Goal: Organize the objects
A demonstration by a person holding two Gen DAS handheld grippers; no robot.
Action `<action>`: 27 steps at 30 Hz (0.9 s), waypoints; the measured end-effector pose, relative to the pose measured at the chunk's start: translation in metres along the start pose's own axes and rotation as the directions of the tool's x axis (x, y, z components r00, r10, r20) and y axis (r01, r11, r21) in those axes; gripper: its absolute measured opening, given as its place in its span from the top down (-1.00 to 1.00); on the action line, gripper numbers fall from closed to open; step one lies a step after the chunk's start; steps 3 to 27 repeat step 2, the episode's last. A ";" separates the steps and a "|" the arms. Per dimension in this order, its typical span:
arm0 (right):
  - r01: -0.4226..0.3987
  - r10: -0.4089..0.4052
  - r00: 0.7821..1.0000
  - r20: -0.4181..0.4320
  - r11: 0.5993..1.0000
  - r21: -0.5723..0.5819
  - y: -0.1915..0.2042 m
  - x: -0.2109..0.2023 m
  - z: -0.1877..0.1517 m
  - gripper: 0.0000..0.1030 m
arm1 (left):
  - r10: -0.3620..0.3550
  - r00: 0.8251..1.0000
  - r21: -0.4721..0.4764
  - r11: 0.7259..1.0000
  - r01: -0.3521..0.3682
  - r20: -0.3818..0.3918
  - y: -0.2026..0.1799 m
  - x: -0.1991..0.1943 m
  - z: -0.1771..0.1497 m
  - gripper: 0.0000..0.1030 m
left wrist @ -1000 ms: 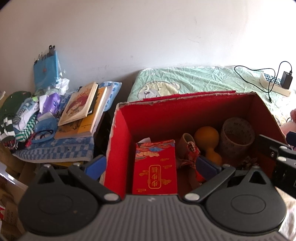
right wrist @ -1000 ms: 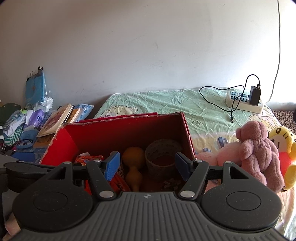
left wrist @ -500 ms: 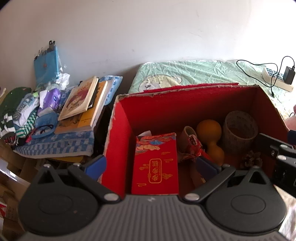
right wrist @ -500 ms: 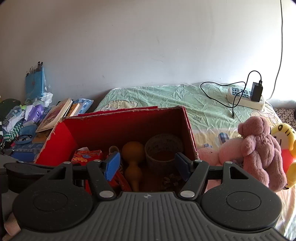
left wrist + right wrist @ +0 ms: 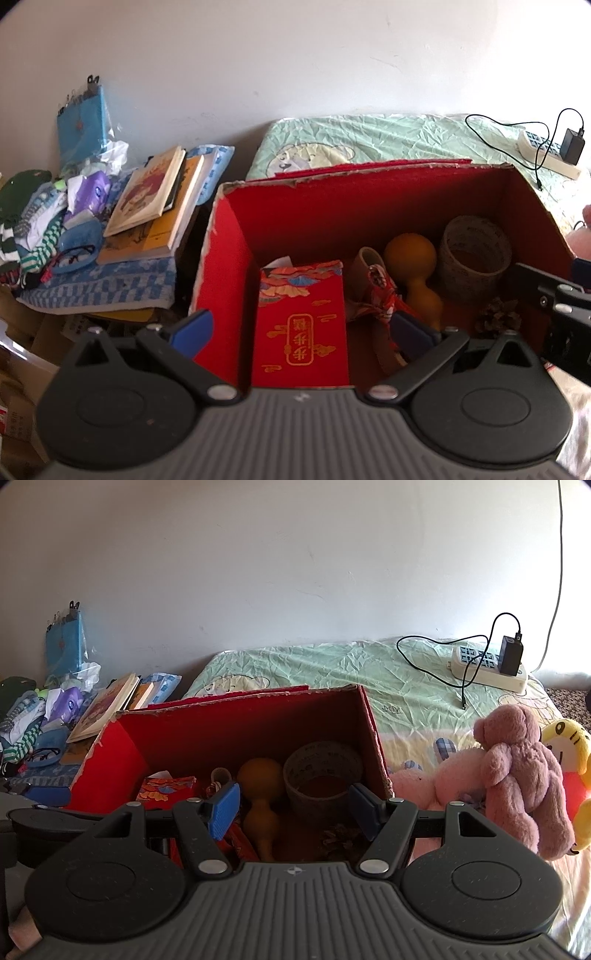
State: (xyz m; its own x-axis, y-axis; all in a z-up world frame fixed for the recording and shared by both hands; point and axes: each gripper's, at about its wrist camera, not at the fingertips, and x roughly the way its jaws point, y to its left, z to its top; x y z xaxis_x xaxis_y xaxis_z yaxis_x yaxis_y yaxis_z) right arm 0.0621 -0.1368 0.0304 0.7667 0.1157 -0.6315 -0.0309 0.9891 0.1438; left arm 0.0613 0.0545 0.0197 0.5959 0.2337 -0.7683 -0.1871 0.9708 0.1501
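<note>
So, over the last second both views have tipped further into the red box point(image 5: 236, 258); I judge I'm still choosing a pick. Left tongs point(image 5: 303, 328) spread wide, empty, over the red packet point(image 5: 303, 325) lying flat at the box's left. Right tongs point(image 5: 295, 808) also released, above the gourd point(image 5: 260, 790) and tape roll point(image 5: 323, 775). Plush toys point(image 5: 517, 775) wait outside on the bed.

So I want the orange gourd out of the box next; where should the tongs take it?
Grip the gourd at its narrow waist, from above. It lies between the tape roll and the red packet, so only the top is free.
</note>
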 end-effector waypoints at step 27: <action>-0.001 0.001 1.000 -0.002 1.000 0.002 0.000 0.001 0.000 -0.32 | 0.010 1.000 0.011 1.000 -0.010 0.008 -0.002 0.000 0.000 -0.97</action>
